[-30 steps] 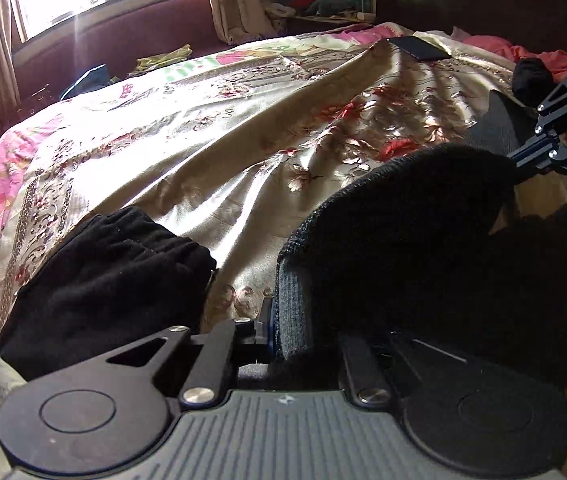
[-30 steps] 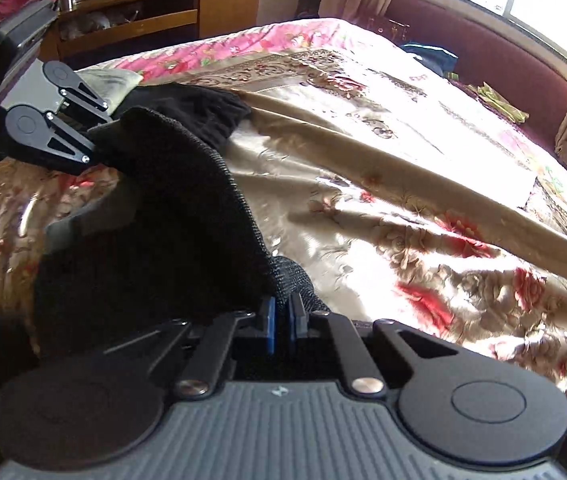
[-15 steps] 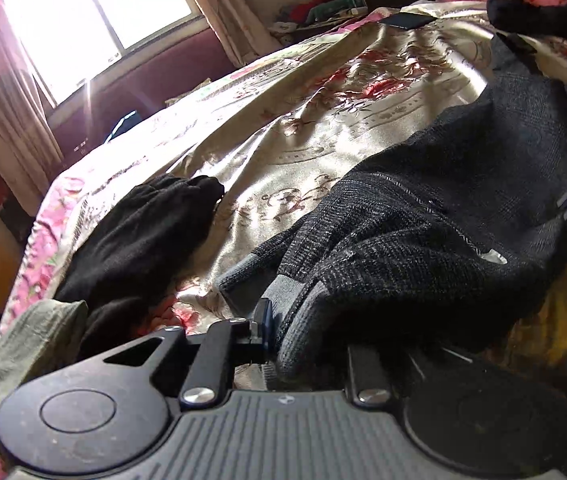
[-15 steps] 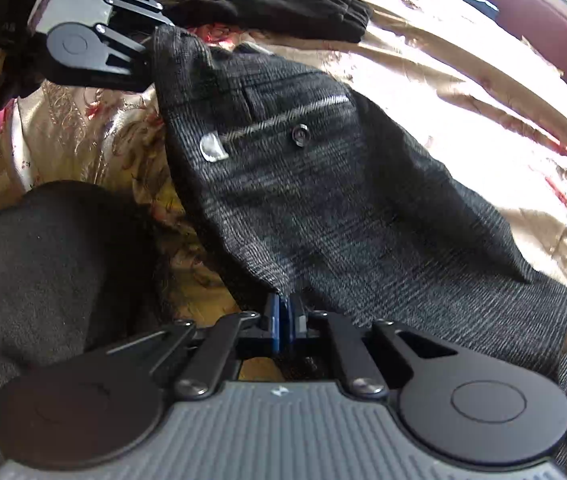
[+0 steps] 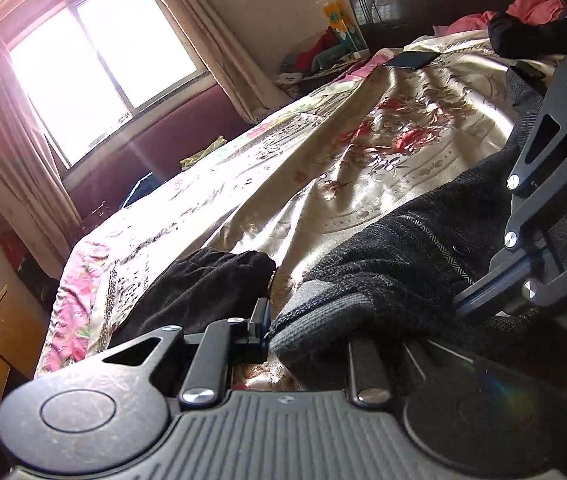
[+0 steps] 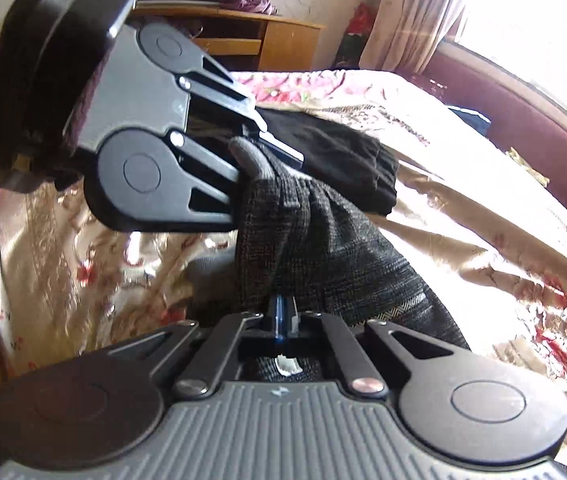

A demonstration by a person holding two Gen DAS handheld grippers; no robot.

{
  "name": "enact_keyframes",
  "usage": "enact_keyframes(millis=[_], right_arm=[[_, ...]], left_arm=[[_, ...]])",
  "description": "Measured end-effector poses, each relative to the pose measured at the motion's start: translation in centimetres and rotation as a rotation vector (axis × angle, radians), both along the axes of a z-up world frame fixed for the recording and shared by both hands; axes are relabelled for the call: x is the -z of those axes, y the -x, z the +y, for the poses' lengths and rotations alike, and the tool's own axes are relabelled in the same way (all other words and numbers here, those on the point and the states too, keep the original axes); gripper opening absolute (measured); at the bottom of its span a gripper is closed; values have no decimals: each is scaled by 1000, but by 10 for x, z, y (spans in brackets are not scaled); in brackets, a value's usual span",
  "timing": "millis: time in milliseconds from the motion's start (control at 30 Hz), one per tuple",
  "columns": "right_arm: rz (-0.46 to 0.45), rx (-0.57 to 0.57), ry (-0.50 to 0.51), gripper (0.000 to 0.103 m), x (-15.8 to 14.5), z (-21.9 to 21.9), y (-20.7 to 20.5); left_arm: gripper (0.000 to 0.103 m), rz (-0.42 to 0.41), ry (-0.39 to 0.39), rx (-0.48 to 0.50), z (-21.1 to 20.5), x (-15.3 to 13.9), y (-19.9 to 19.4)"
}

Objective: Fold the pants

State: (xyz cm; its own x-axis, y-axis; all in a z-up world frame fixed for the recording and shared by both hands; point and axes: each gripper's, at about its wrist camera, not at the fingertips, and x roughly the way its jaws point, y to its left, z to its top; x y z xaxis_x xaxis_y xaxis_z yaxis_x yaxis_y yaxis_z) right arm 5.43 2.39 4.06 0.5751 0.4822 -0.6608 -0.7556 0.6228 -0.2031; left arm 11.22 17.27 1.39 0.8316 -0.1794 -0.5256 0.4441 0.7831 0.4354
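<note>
Floral bedspread (image 5: 323,168) bears grey pants (image 6: 315,240), pinched by left gripper (image 6: 271,152) and right gripper (image 6: 285,312).

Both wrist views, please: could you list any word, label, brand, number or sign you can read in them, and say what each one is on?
No text reads clearly in either view.
Yellow bottle by the headboard: a printed label, too small and blurred to read.
Left gripper body: a small embossed logo mark, no letters.
Right gripper body: the same kind of small mark, no letters.
White tag on the grey pants: no print shows.
</note>
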Motion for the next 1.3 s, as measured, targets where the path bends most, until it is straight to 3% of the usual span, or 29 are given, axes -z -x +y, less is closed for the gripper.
enact_keyframes(millis=[67, 133, 200, 300, 367, 500, 567, 633, 700, 800, 867, 933, 1000, 1167, 1233, 1300], right_arm=[[63, -15, 35, 0, 18, 7, 0], [194, -17, 61, 0, 45, 12, -6], [266, 29, 45, 1, 64, 10, -9], [244, 29, 28, 2, 58, 7, -6], [230, 20, 2, 4, 49, 5, -3], [115, 2, -33, 4, 38, 13, 5], [115, 11, -41, 4, 39, 18, 3], [104, 35, -69, 4, 36, 17, -4], [79, 66, -89, 4, 27, 9, -10], [72, 124, -111, 4, 19, -9, -25], [77, 158, -110, 6, 26, -16, -37], [154, 212, -52, 13, 54, -13, -62], [219, 260, -79, 13, 70, -15, -75], [204, 325, -196, 13, 33, -62, -51], [176, 418, -221, 13, 19, -109, -47], [159, 546, -218, 14, 11, -158, -50]], left_arm=[[35, 25, -33, -2, 4, 16, 6], [35, 58, -122, -51, 14, 46, 15], [35, 106, -133, -128, 31, 64, 23], [35, 129, -59, -221, 51, 58, 41], [35, 113, -10, -230, 52, 46, 54], [35, 30, 84, -164, 33, 23, 68], [35, -36, 114, -134, 18, 16, 68], [35, -31, 154, -114, 8, 16, 61], [35, 5, 129, -103, -1, 27, 53], [36, 114, -10, -110, -8, 61, 37], [36, 123, 10, -109, -5, 65, 33], [37, 136, 40, -147, -5, 56, 27], [37, 104, 10, -167, -8, 48, 29], [37, 60, 3, -155, -31, 25, 41], [37, 54, 11, -118, -50, 17, 44], [37, 74, 66, -72, -74, 9, 44]])
